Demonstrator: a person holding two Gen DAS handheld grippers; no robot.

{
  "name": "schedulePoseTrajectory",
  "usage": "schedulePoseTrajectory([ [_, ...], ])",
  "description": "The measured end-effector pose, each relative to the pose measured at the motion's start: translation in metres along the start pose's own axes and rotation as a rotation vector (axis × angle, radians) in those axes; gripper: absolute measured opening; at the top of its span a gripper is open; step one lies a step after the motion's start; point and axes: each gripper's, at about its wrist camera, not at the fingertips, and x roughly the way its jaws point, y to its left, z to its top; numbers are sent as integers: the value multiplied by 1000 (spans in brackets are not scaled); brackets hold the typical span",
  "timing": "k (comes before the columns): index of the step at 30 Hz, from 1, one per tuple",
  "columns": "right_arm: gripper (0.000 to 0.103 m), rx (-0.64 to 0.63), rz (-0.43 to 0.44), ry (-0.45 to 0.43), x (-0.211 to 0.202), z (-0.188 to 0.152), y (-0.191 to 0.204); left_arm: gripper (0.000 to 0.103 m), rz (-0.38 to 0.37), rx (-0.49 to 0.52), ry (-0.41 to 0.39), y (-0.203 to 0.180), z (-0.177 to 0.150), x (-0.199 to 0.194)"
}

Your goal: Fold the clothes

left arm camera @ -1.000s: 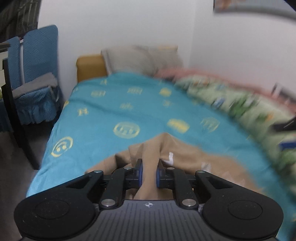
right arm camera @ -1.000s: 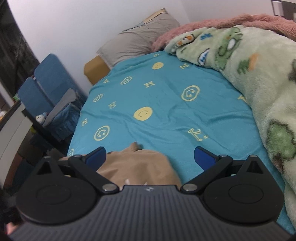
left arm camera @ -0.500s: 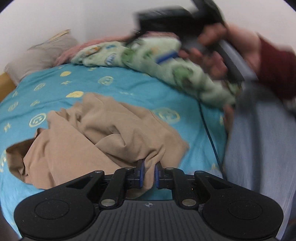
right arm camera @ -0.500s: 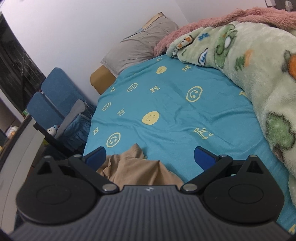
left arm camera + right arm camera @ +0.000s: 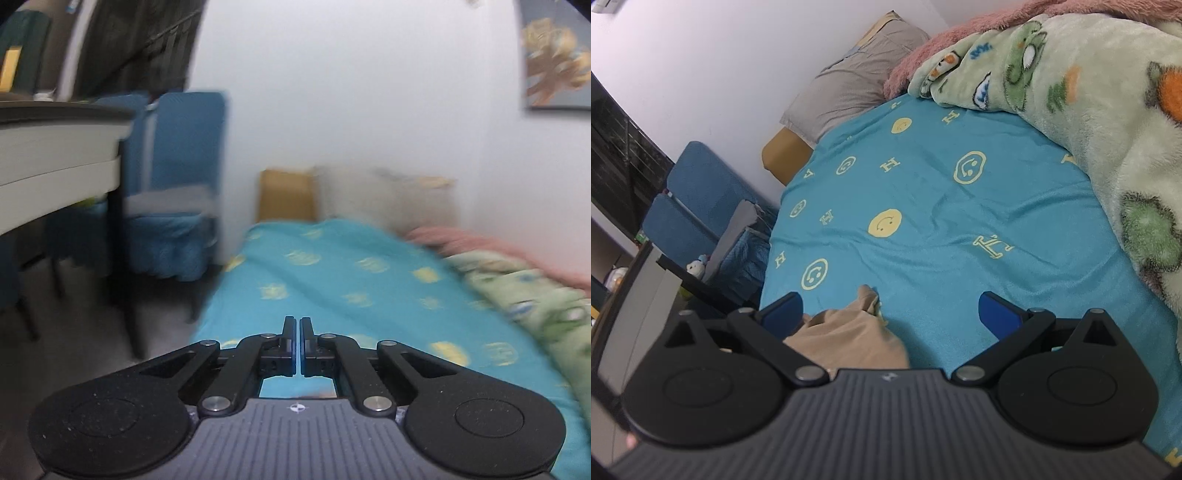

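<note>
While my left gripper (image 5: 298, 325) sits pinched together on nothing, my right gripper (image 5: 890, 308) gapes over the tan garment (image 5: 849, 338), its tip pointing up the bed (image 5: 923, 192).

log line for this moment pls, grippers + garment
left gripper: jaws shut, nothing visible between | right gripper: jaws open, empty | tan garment: crumpled on teal sheet, near right gripper's left finger | fold: not started

I see the garment (image 5: 849, 332) on the bed (image 5: 942, 192); blanket (image 5: 1108, 129) right; pillow (image 5: 857, 85) behind; chairs (image 5: 690, 206) left.
</note>
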Motion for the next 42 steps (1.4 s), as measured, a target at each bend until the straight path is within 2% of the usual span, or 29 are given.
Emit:
schedulePoseTrajectory([
  [2, 103, -2, -6, 7, 3, -1, 0, 2, -4, -67, 57, 11, -9, 9],
  [4, 103, -4, -12, 14, 5, -2, 0, 8, -9, -55, 98, 11, -17, 10],
  [5, 103, -4, -13, 17, 7, -2, 0, 15, -16, -45, 117, 9, -20, 11],
  [6, 103, -5, -3, 22, 8, -2, 2, 30, -38, -28, 136, 4, -23, 13],
  [9, 103, -34, 5, 30, 11, -4, 8, 54, -112, 34, 192, -10, -38, 19],
  [11, 103, -46, 7, 37, 13, -5, 10, 62, -124, 67, 242, -25, -54, 33],
  [13, 103, -48, 9, 45, 13, -6, 11, 60, -104, 98, 278, -35, -70, 46],
  [14, 103, -49, 9, 46, 12, -7, 11, 45, -99, 108, 286, -39, -76, 49],
  [15, 103, -50, 9, 48, 12, -8, 11, 20, -112, 108, 283, -42, -80, 48],
  [17, 103, -50, 9, 46, 10, -8, 12, 15, -128, 118, 242, -47, -81, 32],
  [20, 103, -50, 14, 37, 6, -8, 13, 14, -211, 160, 140, -59, -72, -24],
  [23, 103, -51, 22, 32, 4, -8, 15, 14, -387, 247, 75, -75, -74, -87],
  [24, 103, -51, 26, 32, 3, -8, 15, 14, -461, 266, 96, -79, -80, -102],
  [26, 103, -53, 35, 31, 1, -9, 17, 14, -594, 296, 187, -87, -94, -123],
  [27, 103, -56, 39, 32, 1, -10, 18, 14, -625, 330, 228, -93, -102, -128],
  [29, 103, -65, 47, 34, -1, -13, 21, 14, -657, 408, 301, -105, -118, -131],
  [31, 103, -78, 52, 36, -2, -15, 24, 14, -658, 442, 340, -110, -127, -128],
  [38, 103, -82, 36, 37, 2, -14, 25, 14, -643, 287, 336, -94, -113, -112],
  [42, 103, -95, 48, 72, 12, -18, 25, 14, -641, 275, 340, -92, -101, -105],
])
